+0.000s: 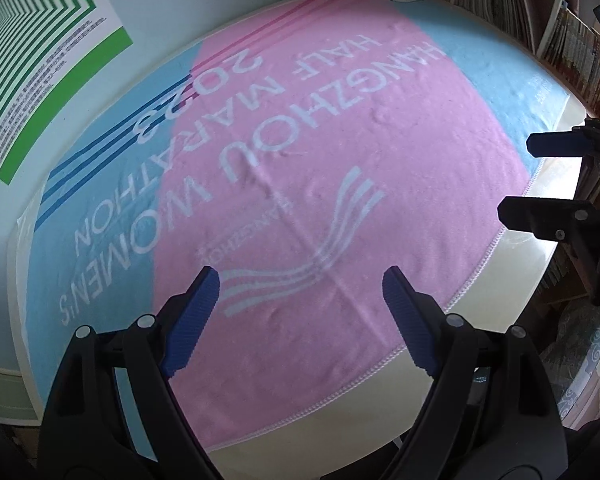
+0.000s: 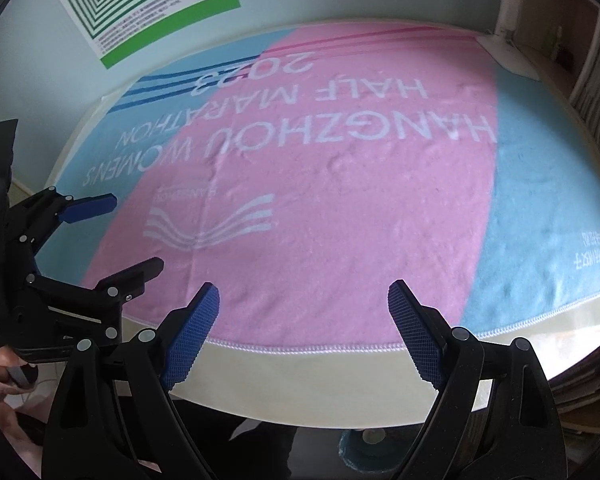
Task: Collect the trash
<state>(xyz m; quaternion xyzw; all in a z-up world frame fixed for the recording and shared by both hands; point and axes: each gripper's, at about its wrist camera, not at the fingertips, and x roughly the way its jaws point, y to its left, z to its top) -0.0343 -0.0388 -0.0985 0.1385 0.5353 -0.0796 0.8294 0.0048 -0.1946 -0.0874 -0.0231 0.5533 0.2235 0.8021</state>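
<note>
In the left wrist view we are holding the left gripper over the near part of a pink and blue marathon towel that is covering a pale bench. Its jaws are standing wide apart with nothing between them. The right gripper is reaching in from the right edge, jaws also apart and empty. A green-striped poster is hanging on the wall and bookshelves are standing at the far right.

In the right wrist view we are hovering the right gripper above the towel's near hem, jaws spread, gripping nothing. The left gripper is entering from the left, jaws parted. We are seeing no trash in either view.
</note>
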